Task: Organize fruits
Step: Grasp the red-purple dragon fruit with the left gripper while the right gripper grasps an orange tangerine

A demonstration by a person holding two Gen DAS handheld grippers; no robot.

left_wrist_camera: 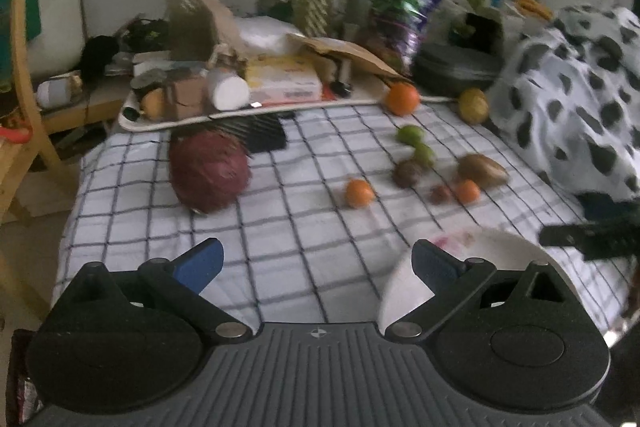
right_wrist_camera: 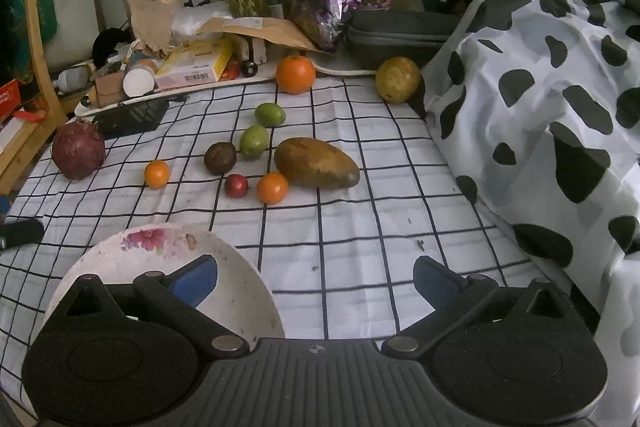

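Both claws spread wide and empty: left gripper (left_wrist_camera: 318, 263) above the checked cloth (left_wrist_camera: 288, 227), right gripper (right_wrist_camera: 316, 277) likewise, one blue fingertip (right_wrist_camera: 194, 281) over the plate (right_wrist_camera: 120, 259).

Plate bare inside, only a faded flower print; no fruit in it.

Fruit scattered beyond the plate. Nearest: small tangerine (right_wrist_camera: 272, 187) touching the mango (right_wrist_camera: 317, 163), red plum (right_wrist_camera: 236, 185) just beside, passion fruit (right_wrist_camera: 220, 157) and two green fruits (right_wrist_camera: 254, 141) (right_wrist_camera: 270, 114) behind. Another tangerine (right_wrist_camera: 157, 174) left of those. Dragon fruit (right_wrist_camera: 78, 155) far left of the plate; big orange (right_wrist_camera: 295, 75) and yellow fruit (right_wrist_camera: 397, 79) farthest.

Probably light, round, prone to rolling; best pinched across the middle. Mango likely heavier, softer, gripped across its narrow width.
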